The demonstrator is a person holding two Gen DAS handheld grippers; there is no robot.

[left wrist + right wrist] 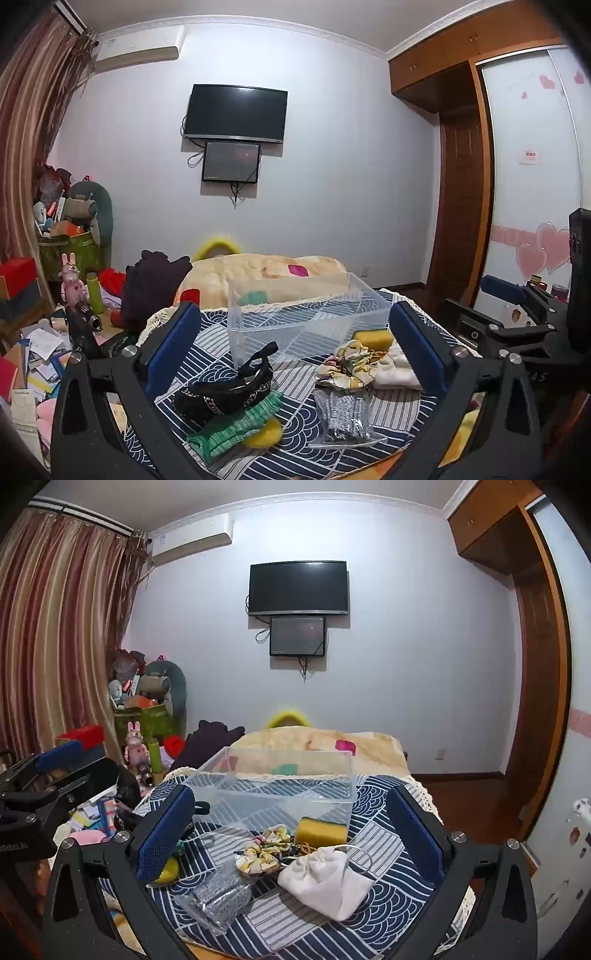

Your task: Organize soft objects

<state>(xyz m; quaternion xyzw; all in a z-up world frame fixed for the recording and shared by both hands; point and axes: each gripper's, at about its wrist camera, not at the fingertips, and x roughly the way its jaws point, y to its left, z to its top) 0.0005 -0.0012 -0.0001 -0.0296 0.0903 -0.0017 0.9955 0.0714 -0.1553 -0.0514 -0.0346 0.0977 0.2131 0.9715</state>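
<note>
A clear plastic bin (295,317) (280,786) stands empty on a table with a blue-and-white patterned cloth (236,369). In front of it lie a black headband (229,391), a green knit piece (236,424), a yellow sponge (371,338) (321,830), a yellow-white scrunchie (347,365) (266,849), a white cloth pouch (395,369) (328,882) and a clear bag of silver bits (343,417) (218,897). My left gripper (291,354) is open and empty above them. My right gripper (291,834) is open and empty too.
A bed with a cream blanket (266,277) lies behind the table. Cluttered papers, a pink rabbit toy (72,280) and a green bottle (94,291) sit to the left. A wardrobe (461,184) stands at the right. A TV (236,112) hangs on the far wall.
</note>
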